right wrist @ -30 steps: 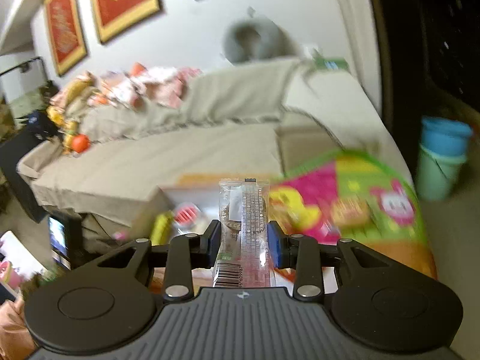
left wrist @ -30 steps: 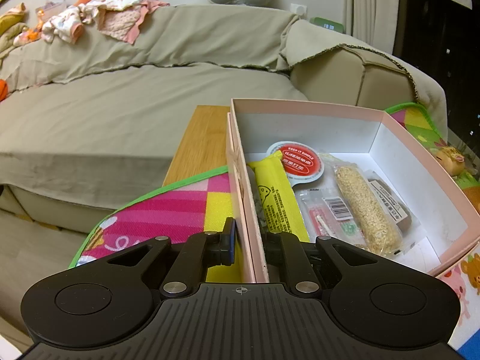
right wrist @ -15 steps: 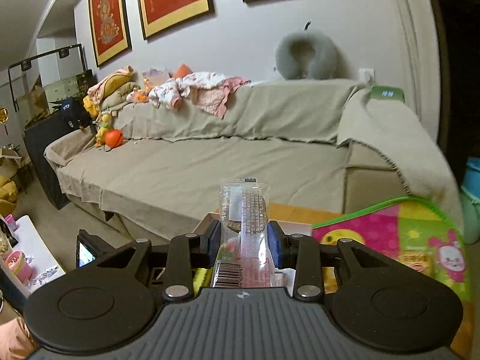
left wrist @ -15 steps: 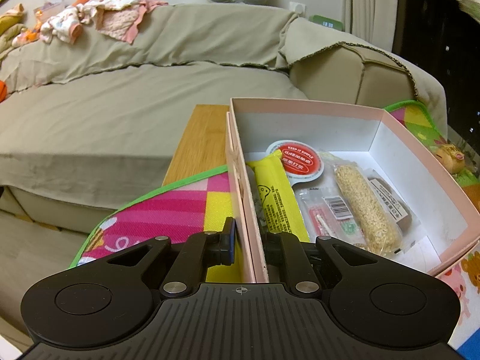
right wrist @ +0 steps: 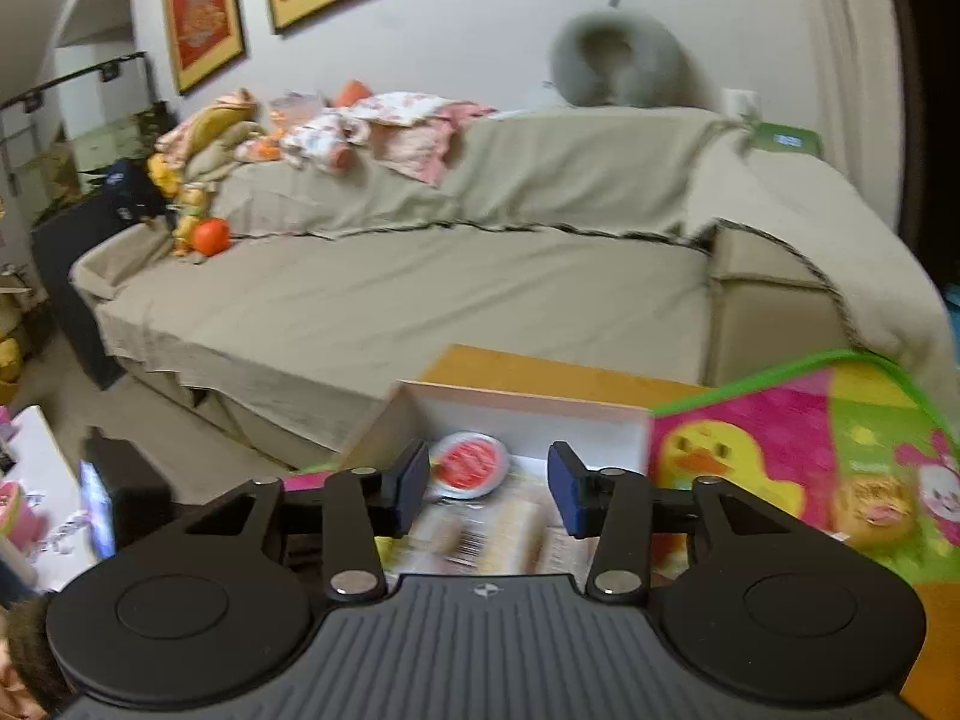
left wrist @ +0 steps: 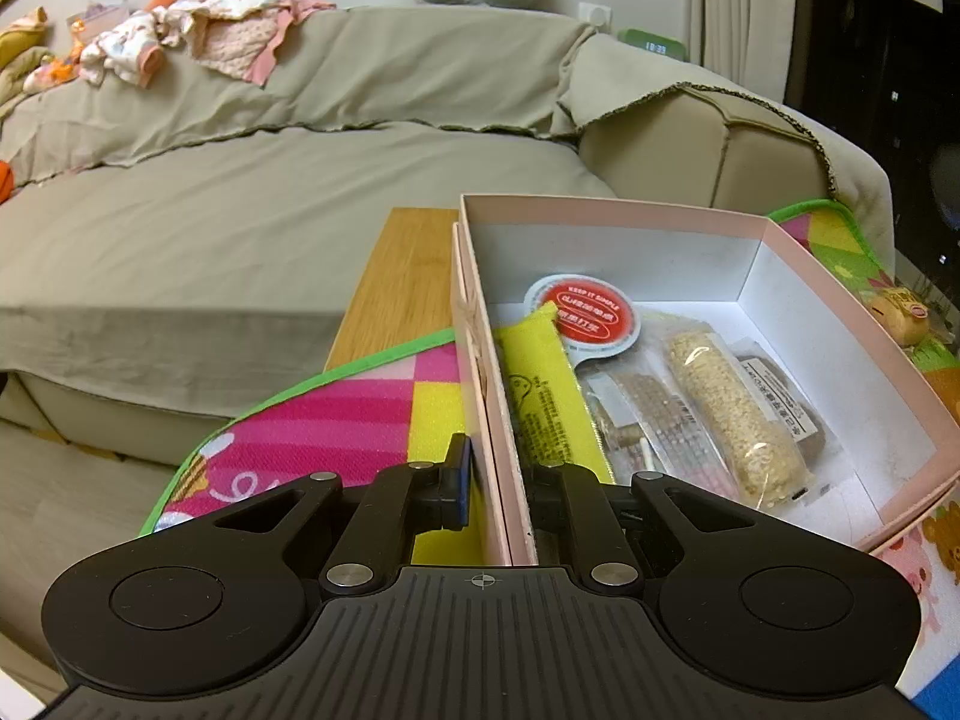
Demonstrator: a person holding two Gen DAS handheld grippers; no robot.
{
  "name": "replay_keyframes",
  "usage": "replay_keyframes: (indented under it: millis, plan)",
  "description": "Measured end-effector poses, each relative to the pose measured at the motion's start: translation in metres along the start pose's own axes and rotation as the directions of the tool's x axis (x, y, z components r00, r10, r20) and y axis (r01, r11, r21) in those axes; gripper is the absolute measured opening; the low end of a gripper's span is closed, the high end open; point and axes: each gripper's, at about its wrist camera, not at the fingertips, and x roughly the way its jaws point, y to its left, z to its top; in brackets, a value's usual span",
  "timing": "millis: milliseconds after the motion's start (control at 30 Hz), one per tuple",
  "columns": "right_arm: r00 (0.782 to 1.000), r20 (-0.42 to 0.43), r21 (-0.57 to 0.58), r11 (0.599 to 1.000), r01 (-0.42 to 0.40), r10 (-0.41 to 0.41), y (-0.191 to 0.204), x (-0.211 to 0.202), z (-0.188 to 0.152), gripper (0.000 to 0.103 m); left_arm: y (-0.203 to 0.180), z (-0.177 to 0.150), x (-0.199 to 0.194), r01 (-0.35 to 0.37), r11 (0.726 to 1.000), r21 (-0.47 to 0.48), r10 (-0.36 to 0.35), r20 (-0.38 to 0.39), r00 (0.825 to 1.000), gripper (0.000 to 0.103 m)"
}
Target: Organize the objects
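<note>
Right wrist view: right gripper point(right wrist: 489, 489) stands over the box point(right wrist: 522, 405), jaws spread and empty.

Its jaws have just been opening, with no packet between them now; a blurred packet point(right wrist: 474, 534) lies below them in the box, which I judge was just let go. The left gripper point(left wrist: 495, 480) pinches the box's near wall point(left wrist: 489, 396), likely to steady the box on the desk point(left wrist: 402, 276) while snacks go in. Ahead of the left jaws I count one yellow packet point(left wrist: 540, 384), one red-lidded cup point(left wrist: 588, 312), one grain bar point(left wrist: 735, 414), one dark bar point(left wrist: 786, 396) and at least one clear wafer packet point(left wrist: 660, 414). One box, one play mat point(left wrist: 336, 426) beneath it.
</note>
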Motion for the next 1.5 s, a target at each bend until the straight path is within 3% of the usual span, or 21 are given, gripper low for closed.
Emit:
replay_keyframes:
  millis: [200, 467, 733, 967, 1100, 1300, 1500]
  plan:
    - [0.989, -0.060, 0.020, 0.991, 0.133, -0.132, -0.043, 0.000, -0.025, 0.051, 0.000, 0.000, 0.000, 0.000, 1.000, 0.000, 0.000, 0.000, 1.000, 0.012]
    - [0.941, -0.171, 0.021, 0.954, 0.298, -0.290, -0.089, 0.011, -0.068, 0.051, 0.000, -0.001, 0.000, 0.000, 1.000, 0.000, 0.000, -0.004, 1.000, 0.012]
    - [0.928, -0.211, 0.002, 0.949, 0.314, -0.307, -0.100, 0.021, -0.090, 0.068, 0.000, -0.003, 0.001, 0.002, 1.000, 0.002, -0.002, -0.008, 1.000, 0.012]
    - [0.922, -0.212, -0.060, 0.946, 0.317, -0.323, -0.099, 0.038, -0.100, 0.074, 0.000, -0.003, 0.001, 0.002, 1.000, 0.002, -0.002, -0.009, 1.000, 0.012]
    - [0.932, -0.200, -0.035, 0.953, 0.301, -0.302, -0.108, 0.044, -0.101, 0.081, 0.000, -0.003, 0.001, 0.001, 1.000, 0.002, -0.001, -0.008, 1.000, 0.012]
    - [0.953, -0.186, 0.027, 0.968, 0.250, -0.241, -0.121, 0.043, -0.104, 0.082, 0.000, -0.003, 0.001, -0.002, 1.000, 0.003, 0.002, -0.013, 1.000, 0.012]
    - [0.953, -0.184, 0.014, 0.969, 0.247, -0.240, -0.119, 0.036, -0.107, 0.068, -0.004, -0.003, 0.000, -0.031, 0.999, 0.021, 0.031, -0.024, 0.999, 0.012]
